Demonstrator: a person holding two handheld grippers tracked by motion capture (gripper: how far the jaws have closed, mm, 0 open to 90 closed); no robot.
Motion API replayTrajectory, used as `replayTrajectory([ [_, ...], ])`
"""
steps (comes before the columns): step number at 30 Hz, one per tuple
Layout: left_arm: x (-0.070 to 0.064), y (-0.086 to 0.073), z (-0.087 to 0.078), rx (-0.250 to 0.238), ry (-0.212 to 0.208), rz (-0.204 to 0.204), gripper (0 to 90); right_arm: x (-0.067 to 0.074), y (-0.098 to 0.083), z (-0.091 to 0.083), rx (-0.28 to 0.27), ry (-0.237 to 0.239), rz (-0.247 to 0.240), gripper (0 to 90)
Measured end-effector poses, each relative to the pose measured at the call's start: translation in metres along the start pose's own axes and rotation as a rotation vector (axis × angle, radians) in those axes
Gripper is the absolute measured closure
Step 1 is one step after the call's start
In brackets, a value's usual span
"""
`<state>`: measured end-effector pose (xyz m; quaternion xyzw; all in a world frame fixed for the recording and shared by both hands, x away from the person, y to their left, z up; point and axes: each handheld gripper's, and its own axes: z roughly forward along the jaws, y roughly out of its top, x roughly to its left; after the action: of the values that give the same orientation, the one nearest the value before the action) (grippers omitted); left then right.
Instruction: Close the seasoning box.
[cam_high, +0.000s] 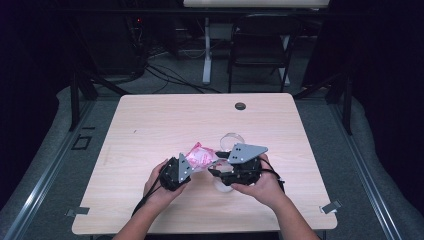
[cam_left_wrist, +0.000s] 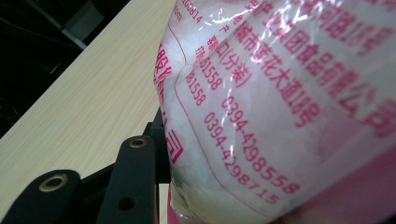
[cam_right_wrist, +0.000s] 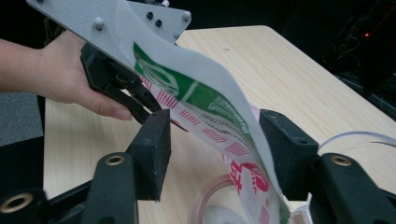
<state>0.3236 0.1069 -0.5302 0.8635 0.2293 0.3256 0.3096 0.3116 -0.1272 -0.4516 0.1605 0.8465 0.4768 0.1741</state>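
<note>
Left claw gripping pink bag — right claw open

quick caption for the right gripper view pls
Printed plastic bag hangs between the right tool's open jaws above a clear cup.

Both forearms are brought in from the near edge in the high view, angled toward each other. The left tongs are gripped in the left hand, pointed right, their jaws closed on a bag. The right tongs are held in the right hand, pointed left; their jaws are seen parted in the right gripper view.
</note>
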Motion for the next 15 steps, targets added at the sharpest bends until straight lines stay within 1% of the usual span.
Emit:
replayTrajectory([
  [1,0.0001,0.0003,-0.0003,0.004,-0.001,0.004,60.4,0.0,-0.0003,0.0005,0.002,0.01,0.003,47.1],
  [4,0.0,0.0007,0.0,0.0,0.008,0.006,60.4,0.0003,-0.0009,0.0016,0.007,0.017,0.003,49.7],
  [5,0.0006,0.0015,0.0004,0.001,0.01,0.008,60.4,0.0004,-0.0012,0.0021,0.017,0.021,0.007,53.1],
  [6,0.0006,0.0015,0.0004,0.001,0.01,0.008,60.4,0.0004,-0.0012,0.0021,0.017,0.021,0.007,53.1],
  [7,0.001,0.0021,0.0008,-0.002,0.015,0.012,60.4,-0.0001,-0.0016,0.0023,0.02,0.026,0.012,56.6],
  [10,0.0013,0.0031,0.0012,0.004,0.019,0.022,60.4,-0.0009,-0.0022,0.0019,0.032,0.039,0.019,62.9],
  [11,0.0013,0.0031,0.0012,0.004,0.019,0.022,60.4,-0.0009,-0.0022,0.0019,0.032,0.039,0.019,62.9],
  [12,0.0009,0.0034,0.0014,0.002,0.023,0.022,60.4,-0.0012,-0.0024,0.0018,0.035,0.042,0.02,65.8],
  [13,0.0012,0.0041,0.0012,0.006,0.026,0.035,60.5,-0.0018,-0.0031,0.0016,0.042,0.049,0.028,70.3],
  [15,0.0012,0.0043,0.0011,0.007,0.025,0.037,60.5,-0.0023,-0.0035,0.0013,0.048,0.049,0.031,73.6],
])
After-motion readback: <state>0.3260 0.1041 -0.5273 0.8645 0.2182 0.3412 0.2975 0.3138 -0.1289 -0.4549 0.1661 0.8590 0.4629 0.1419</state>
